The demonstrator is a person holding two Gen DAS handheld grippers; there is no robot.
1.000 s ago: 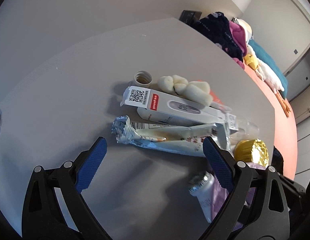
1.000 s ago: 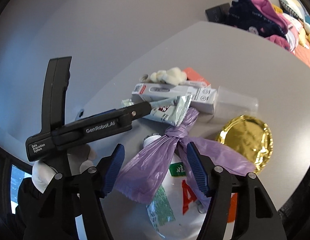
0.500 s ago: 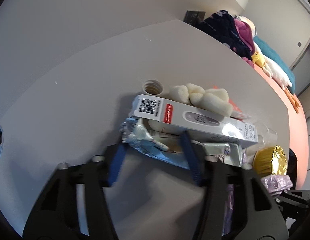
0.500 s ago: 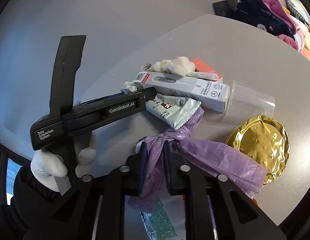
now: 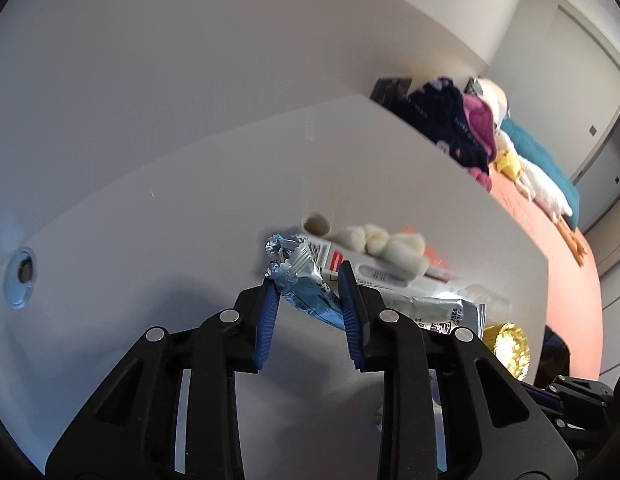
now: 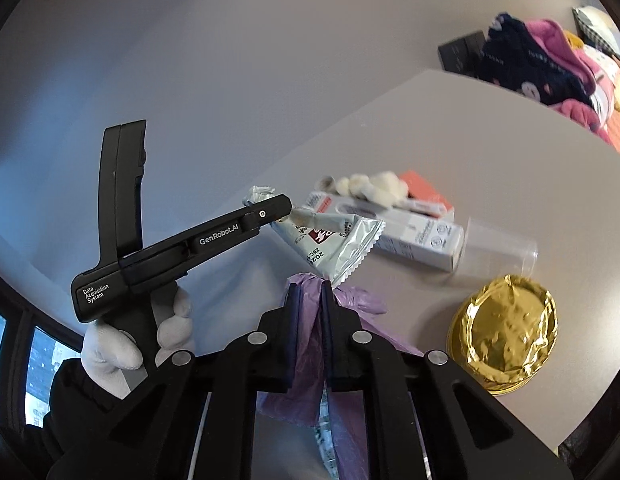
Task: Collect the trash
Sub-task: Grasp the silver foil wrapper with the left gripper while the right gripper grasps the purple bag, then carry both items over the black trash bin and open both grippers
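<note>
Wrapper [image 5: 305, 280] pinched in L tool [image 5: 307, 280], clear of table [image 5: 149, 240].

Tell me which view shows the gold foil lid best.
The right wrist view: the gold foil lid lies there whole and sharp on the table. In the left wrist view it is small, blurred and partly hidden behind the left gripper.

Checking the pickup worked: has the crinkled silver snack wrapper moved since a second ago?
Yes. The crinkled silver snack wrapper, pinched in the left gripper, has lifted off the grey table and now overlaps the white thermometer box.
</note>
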